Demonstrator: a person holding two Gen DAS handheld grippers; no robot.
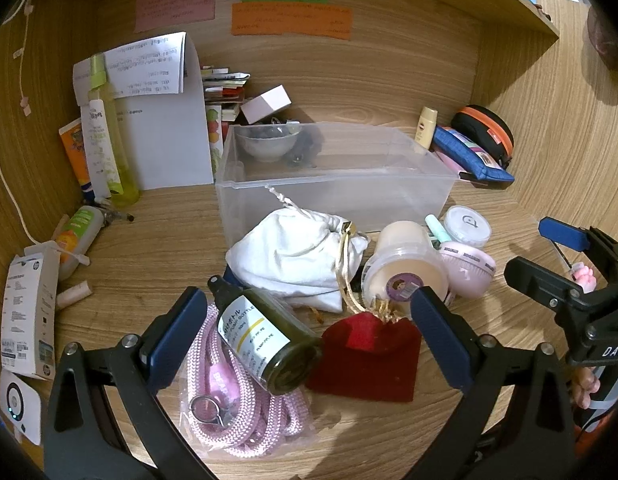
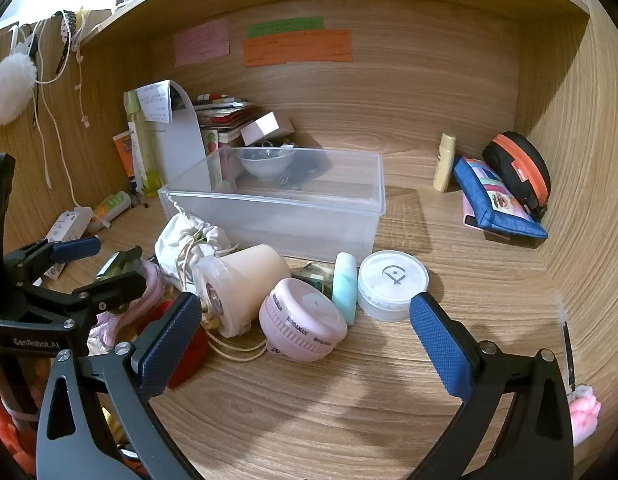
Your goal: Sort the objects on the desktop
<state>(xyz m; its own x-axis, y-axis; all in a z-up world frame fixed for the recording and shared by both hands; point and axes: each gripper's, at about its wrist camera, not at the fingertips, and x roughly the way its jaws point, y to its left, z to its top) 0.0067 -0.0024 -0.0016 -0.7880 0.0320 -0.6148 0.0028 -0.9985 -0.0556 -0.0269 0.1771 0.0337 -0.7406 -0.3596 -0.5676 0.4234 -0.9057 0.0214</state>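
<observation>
Left wrist view: left gripper (image 1: 309,332) spread wide, nothing pinched, hovering over dark green pump bottle (image 1: 265,340) lying tilted on pink rope (image 1: 245,412), red pouch (image 1: 365,356) just beside; prob best to square pads across bottle body, not the cap end, lift clear of rope, then into clear bin (image 1: 333,176) behind white drawstring bag (image 1: 297,256). Right wrist view: right gripper (image 2: 305,344) also spread, empty, facing pink round case (image 2: 303,330) touching toppled cream jar (image 2: 239,288), w/ mint tube (image 2: 345,286) & white lidded tub (image 2: 391,284) close by; approach low & centred, else neighbours likely get knocked.
</observation>
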